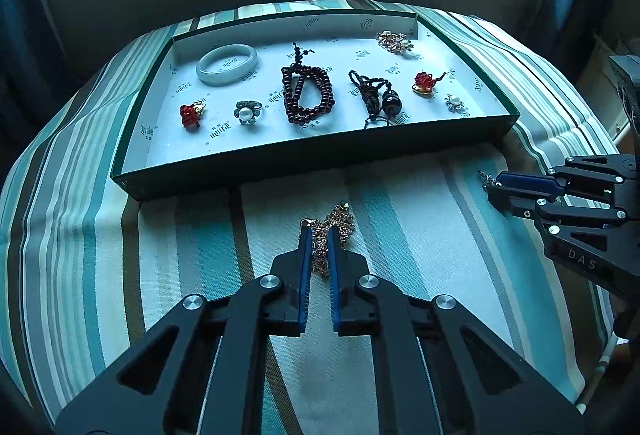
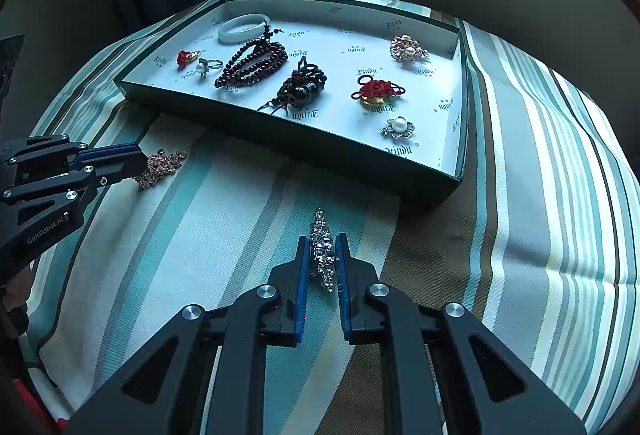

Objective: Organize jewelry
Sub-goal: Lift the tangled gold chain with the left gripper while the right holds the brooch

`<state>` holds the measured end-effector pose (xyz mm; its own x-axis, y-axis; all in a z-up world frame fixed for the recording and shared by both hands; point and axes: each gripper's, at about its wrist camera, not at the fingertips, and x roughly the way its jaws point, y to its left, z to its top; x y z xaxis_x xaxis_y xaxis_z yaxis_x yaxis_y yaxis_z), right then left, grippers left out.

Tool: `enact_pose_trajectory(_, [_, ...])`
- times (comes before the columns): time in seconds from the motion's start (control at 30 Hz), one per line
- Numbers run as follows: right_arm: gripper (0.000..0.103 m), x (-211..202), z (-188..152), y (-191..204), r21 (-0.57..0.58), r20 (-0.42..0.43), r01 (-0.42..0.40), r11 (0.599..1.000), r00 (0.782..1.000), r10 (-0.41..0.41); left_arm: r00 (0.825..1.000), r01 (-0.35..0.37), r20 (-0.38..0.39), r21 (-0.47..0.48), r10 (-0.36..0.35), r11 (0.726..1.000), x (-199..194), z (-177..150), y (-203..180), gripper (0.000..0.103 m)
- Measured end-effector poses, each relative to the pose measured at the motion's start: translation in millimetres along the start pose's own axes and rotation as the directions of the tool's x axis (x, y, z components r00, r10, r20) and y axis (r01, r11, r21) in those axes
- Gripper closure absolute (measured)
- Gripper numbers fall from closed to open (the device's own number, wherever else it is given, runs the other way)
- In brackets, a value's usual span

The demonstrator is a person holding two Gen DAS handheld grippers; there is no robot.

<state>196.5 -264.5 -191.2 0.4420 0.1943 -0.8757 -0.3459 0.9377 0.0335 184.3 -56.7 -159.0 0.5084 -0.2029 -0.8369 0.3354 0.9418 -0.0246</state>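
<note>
Left gripper [image 1: 318, 235] clamps gold chain [image 1: 334, 231]; right gripper [image 2: 323, 247] clamps rhinestone piece [image 2: 323, 255], possibly brooch; tray [image 1: 320, 163] holds jewelry.

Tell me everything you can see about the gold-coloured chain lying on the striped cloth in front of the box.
The gold chain is a bunched heap of fine, metal-looking links in a pinkish-gold tone, with a small clasp at its left end. It lies on the striped cloth, just in front of the box and outside it. The left gripper is shut on the heap's middle, its blue-padded jaws pressing both sides. It appears to rest on the cloth, not yet lifted.
</note>
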Motion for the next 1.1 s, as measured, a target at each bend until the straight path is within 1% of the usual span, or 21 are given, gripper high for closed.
enact_pose_trajectory(0.47, [0.090,1,-1,2,0.002,0.001,0.000,1.000,1.000,0.000,1.000,-0.005,0.025,0.003,0.005,1.000,-10,1,3,0.096])
enact_pose_trajectory(0.57, [0.090,1,-1,1,0.002,0.001,0.000,1.000,1.000,0.000,1.000,0.010,0.004,0.004,-0.010,1.000,-5,-1,2,0.096])
enact_pose_trajectory(0.67, [0.090,1,-1,1,0.002,0.001,0.000,1.000,1.000,0.000,0.999,0.030,-0.012,-0.027,-0.030,0.999,0,-2,4,0.095])
enact_pose_trajectory(0.73, [0.090,1,-1,1,0.002,0.001,-0.001,1.000,1.000,0.001,0.999,0.031,-0.011,-0.044,-0.031,0.999,0,-2,6,0.089])
enact_pose_trajectory(0.8, [0.090,1,-1,1,0.002,0.001,-0.001,1.000,1.000,0.001,1.000,0.023,-0.008,-0.042,-0.023,0.999,1,-2,5,0.067])
enact_pose_trajectory(0.83, [0.090,1,0,1,0.002,0.001,-0.001,1.000,1.000,0.001,1.000,0.019,-0.006,-0.042,-0.019,0.999,2,-1,4,0.064])
enact_pose_trajectory(0.87, [0.090,1,0,2,0.002,0.001,-0.001,1.000,1.000,0.001,1.000,0.020,-0.006,-0.040,-0.021,0.999,3,0,3,0.063])
enact_pose_trajectory(0.97, [0.090,1,0,2,0.002,0.001,-0.001,1.000,1.000,0.001,1.000,0.015,-0.024,-0.036,-0.016,0.999,13,2,2,0.063])
enact_pose_trajectory(1.0, [0.090,1,0,2,0.002,0.001,-0.001,1.000,1.000,0.001,0.999,0.021,-0.034,-0.036,-0.022,0.999,16,2,2,0.067])
enact_pose_trajectory(1.03, [0.090,1,-1,2,0.002,0.001,-0.002,1.000,1.000,0.002,1.000,0.010,-0.026,-0.028,-0.010,1.000,17,2,1,0.070])
enact_pose_trajectory(1.07, [0.090,1,-1,1,0.002,0.001,-0.003,1.000,1.000,0.003,1.000,0.009,-0.026,-0.012,-0.010,1.000,17,2,-1,0.086])
enact_pose_trajectory(1.1, [0.090,1,0,2,0.002,0.001,-0.003,1.000,1.000,0.003,1.000,0.013,-0.026,-0.004,-0.013,1.000,17,1,-2,0.087])
